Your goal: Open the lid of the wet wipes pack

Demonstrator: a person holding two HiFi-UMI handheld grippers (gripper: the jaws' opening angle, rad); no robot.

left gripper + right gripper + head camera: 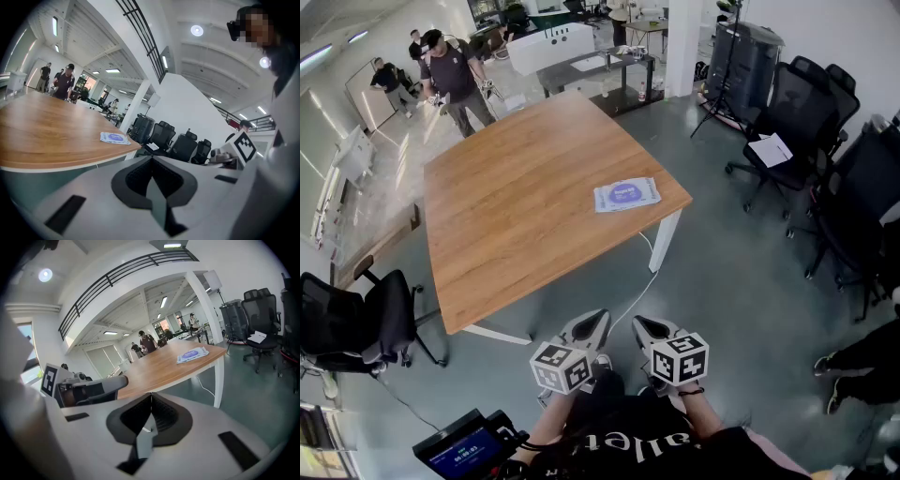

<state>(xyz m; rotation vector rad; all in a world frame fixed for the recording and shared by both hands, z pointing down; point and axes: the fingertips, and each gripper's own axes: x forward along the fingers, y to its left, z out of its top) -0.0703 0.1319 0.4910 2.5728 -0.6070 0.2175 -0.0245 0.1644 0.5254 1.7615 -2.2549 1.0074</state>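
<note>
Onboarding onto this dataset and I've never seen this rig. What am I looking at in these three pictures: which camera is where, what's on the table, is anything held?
There is no robot arm here. A person carries a hand-held gripper in each hand. The head view looks steeply down from the person's head. At its bottom are the left hand-held gripper and the right hand-held gripper. The marker cube on each is part of it. The other two pictures come from a camera riding on each gripper, looking along its jaws. Both pairs of jaws are shut, with nothing between them. On the table lies one wipes pack, flat near a corner. Both grippers are short of the table, so nothing is held or touched.
</note>
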